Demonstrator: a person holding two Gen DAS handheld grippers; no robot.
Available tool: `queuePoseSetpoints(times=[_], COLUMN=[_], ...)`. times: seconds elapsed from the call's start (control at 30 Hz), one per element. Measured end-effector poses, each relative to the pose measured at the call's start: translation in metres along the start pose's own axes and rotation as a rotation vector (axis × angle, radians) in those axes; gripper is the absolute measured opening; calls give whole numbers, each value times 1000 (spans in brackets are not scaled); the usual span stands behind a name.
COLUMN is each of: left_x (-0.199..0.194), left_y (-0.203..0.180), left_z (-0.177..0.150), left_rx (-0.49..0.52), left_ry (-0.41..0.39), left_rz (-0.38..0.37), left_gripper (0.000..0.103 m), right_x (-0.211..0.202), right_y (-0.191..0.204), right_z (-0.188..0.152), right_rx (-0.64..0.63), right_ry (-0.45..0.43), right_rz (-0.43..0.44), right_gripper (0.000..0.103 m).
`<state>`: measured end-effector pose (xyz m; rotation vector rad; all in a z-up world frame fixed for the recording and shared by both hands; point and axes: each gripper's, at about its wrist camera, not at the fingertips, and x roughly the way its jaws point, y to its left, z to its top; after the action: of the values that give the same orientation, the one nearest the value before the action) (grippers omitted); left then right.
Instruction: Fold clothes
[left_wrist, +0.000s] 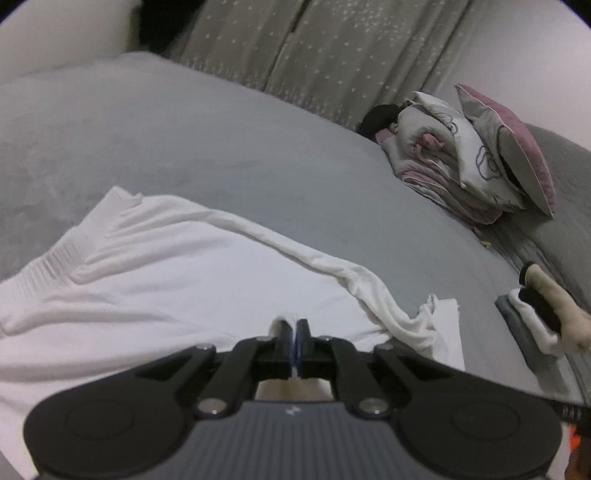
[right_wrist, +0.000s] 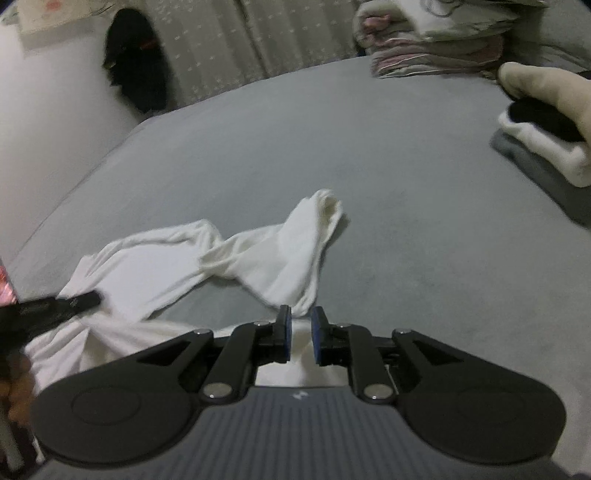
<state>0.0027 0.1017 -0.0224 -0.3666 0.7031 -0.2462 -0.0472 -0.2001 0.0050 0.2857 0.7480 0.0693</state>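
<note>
one view only: white garment (left_wrist: 166, 280) ribbed hem.

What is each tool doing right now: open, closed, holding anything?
Left tool: closed, pinching a fold of the white shirt.
Right tool: slightly open, pads not pressing the shirt.

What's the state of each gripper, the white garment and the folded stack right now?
left gripper: shut, pinching a fold of white fabric.
right gripper: jaws apart, nothing gripped.
white garment: spread on the grey bed, unfolded, long sleeve trailing out, twisted.
folded stack: folded, at the bed's edge.
</note>
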Motion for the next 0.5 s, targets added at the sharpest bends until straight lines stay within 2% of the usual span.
queuePoseSetpoints(times=[0.13,0.23,0.27,0.3,0.37,0.5], left_x=[-6,-13,-15,-16,-17,-19], left_y=[-8,-15,-17,-19,-23,-30], left_z=[-4,-10,-12,-14,-17,-21], left_rx=[48,101,114,125,143,180], left_ry=[27,44,52,60,77,86], left_rz=[-37,-66,-76,-84,-99,-110], left_gripper=[3,11,15,18,26,28], right_x=[-6,-9,-10,-10,-13,-13], right_y=[7,11,13,14,17,24], right_z=[-15,-26,-30,-34,-41,-52], right_rx=[-63,-93,-105,-119,-146,-217], right_ry=[35,57,61,64,58,48], right_rz=[13,30,36,39,43,36], right_gripper=[18,18,21,33,49,50])
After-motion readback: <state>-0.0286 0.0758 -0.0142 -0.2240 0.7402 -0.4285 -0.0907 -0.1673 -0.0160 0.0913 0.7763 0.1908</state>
